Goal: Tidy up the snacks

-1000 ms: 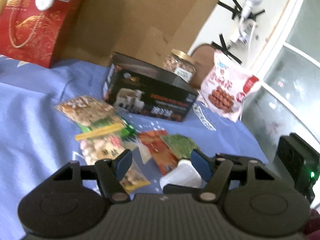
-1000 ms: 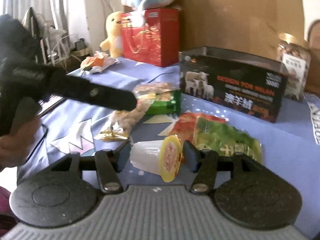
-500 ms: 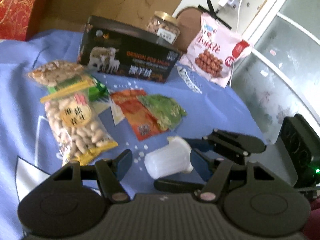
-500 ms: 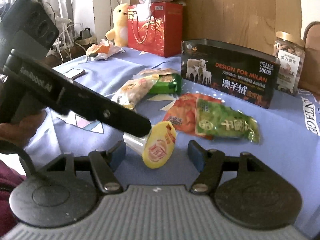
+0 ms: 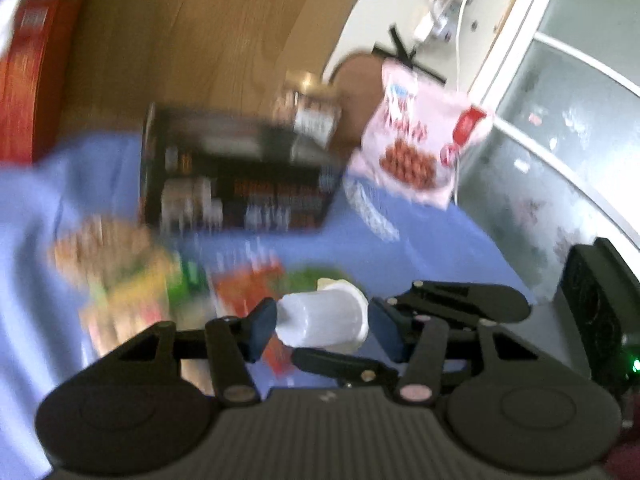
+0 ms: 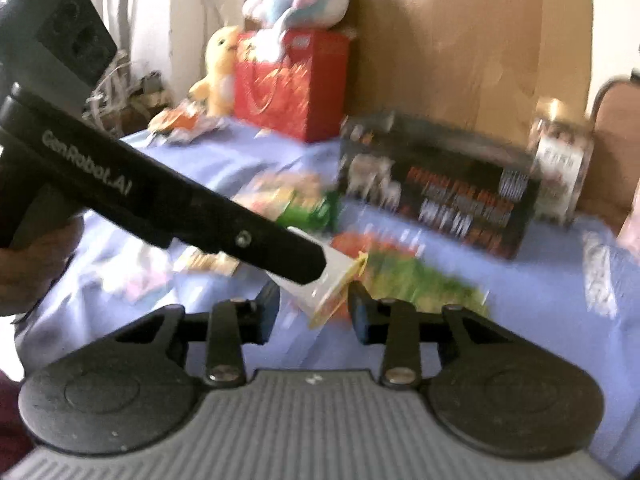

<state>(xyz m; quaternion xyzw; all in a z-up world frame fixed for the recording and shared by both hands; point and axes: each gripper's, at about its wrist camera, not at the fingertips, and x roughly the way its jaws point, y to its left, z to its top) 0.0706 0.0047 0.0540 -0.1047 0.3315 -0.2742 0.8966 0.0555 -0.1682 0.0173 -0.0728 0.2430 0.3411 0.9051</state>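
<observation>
Left claw – white jelly cup between.

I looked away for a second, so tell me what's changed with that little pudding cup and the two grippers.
Both grippers' jaws have just been closing around the white cup, which sits between them. It now looks lifted off the blue cloth. The snack packets, black box and jar stayed where they were.

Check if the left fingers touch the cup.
Cannot tell: left wrist view, blurred, shows the cup between the left gripper's fingers, which have just been closing.
</observation>
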